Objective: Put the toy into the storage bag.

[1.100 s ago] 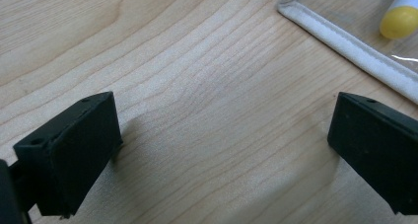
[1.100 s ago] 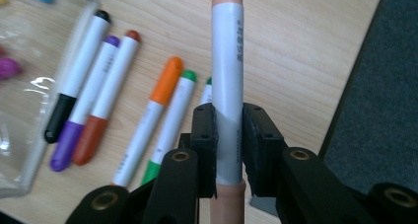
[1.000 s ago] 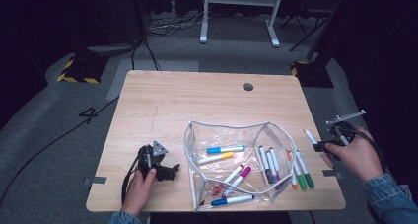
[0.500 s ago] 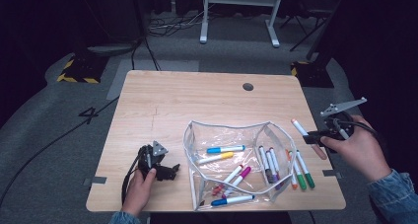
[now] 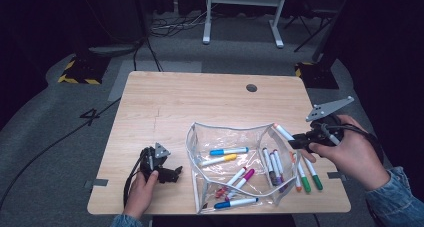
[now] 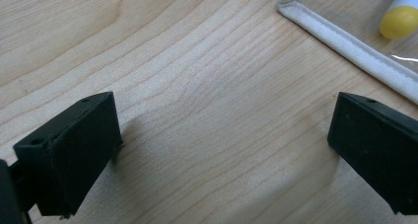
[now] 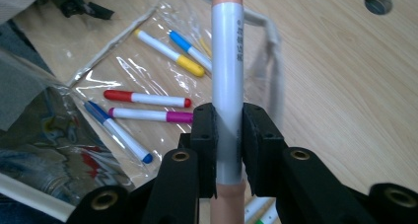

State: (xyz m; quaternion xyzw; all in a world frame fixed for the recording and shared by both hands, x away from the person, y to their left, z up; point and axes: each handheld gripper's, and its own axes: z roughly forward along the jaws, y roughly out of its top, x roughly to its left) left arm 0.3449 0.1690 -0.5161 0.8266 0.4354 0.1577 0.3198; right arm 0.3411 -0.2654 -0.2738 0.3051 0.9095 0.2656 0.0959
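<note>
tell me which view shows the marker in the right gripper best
The right gripper view: the peach-capped marker fills the middle, clamped between the right gripper's pads. The high view shows it small, sticking out toward the clear pouch. The left gripper view faces bare table.

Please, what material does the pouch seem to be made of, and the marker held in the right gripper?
The pouch looks like clear, glossy soft plastic: the markers inside show through it, and it wrinkles and reflects light. Its pale edge seems a fabric-like trim. The marker, clamped in the right gripper, appears to be smooth hard plastic, with a white barrel, small printed text and a peach-coloured cap.
</note>
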